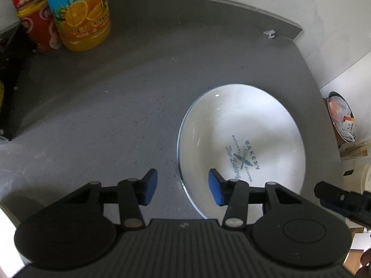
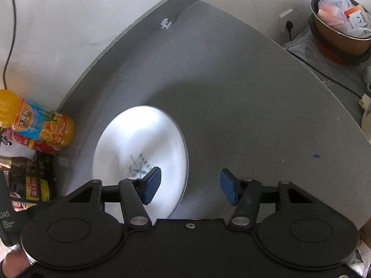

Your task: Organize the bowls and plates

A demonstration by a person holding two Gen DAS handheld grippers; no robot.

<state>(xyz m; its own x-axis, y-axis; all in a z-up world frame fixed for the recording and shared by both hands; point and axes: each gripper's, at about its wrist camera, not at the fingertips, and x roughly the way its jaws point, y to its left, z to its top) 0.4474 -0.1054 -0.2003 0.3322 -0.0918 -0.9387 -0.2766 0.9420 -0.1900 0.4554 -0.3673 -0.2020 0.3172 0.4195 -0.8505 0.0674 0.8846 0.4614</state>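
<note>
Little of the organizing looks done yet. Only 1 dish shows, a white plate (image 1: 241,143) lying flat on the grey desk (image 1: 104,106), and no stack, rack or bowl for sorting is in either view, so the lifting and placing appear to be still ahead.

The left tongs (image 1: 183,186) straddle the plate's near left rim: 1 blue pad is above the white surface, the other above bare desk. The jaws stand apart and I see no pad pressing on the rim. The right tongs (image 2: 190,185) straddle the opposite edge in the same way, also parted and gripping nothing. Whether either pad touches the plate I cannot tell.

The plate is round, shallow and glossy, with a thin bluish rim and a dark printed emblem reading "BAKERY" near its middle. It looks clean and empty. It sits toward the desk's right end, well apart from the orange juice bottle (image 1: 81,16) and red bottle (image 1: 34,16) by the wall.
</note>
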